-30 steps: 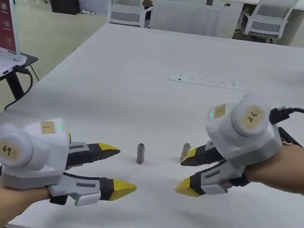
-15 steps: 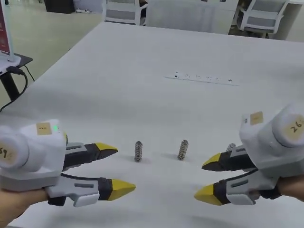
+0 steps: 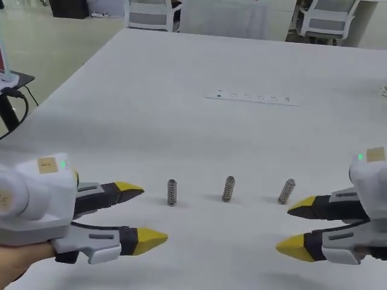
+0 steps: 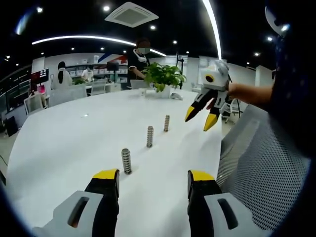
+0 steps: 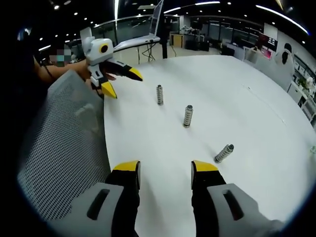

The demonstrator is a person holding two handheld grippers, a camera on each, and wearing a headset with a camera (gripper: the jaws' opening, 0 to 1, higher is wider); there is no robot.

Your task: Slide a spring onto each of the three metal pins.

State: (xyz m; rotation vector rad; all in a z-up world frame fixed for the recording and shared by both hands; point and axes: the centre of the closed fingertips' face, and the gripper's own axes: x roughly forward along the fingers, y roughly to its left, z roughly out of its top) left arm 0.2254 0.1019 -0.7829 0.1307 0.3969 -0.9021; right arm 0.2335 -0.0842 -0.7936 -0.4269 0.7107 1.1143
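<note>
Currently three springs stand in a row on the white tabletop (image 3: 181, 109). I judge each to be sitting over its pin, though the pins are hidden inside the coils. Reference point is the middle spring (image 3: 228, 188), which stands upright. The left spring (image 3: 172, 192), to its left, is also upright. The right spring (image 3: 286, 191), to its right, leans visibly off plumb.

The left gripper (image 3: 151, 214) hovers well to the left of the middle spring, its fingers (image 3: 130, 188) spread with nothing between them. The right gripper (image 3: 285, 228) hovers to the right of the middle spring and nearer to me, likewise spread and empty.

Assessment: threading looks complete or nearly so; the outstanding item is the leaning right spring.

Recommended handling:
- Bring the right gripper over the right spring.
- Close lightly around the upper coils without crushing them.
- Ease it upright and press straight down until it settles.
- Stay clear of the middle spring, since a sideways knock could topple it.
</note>
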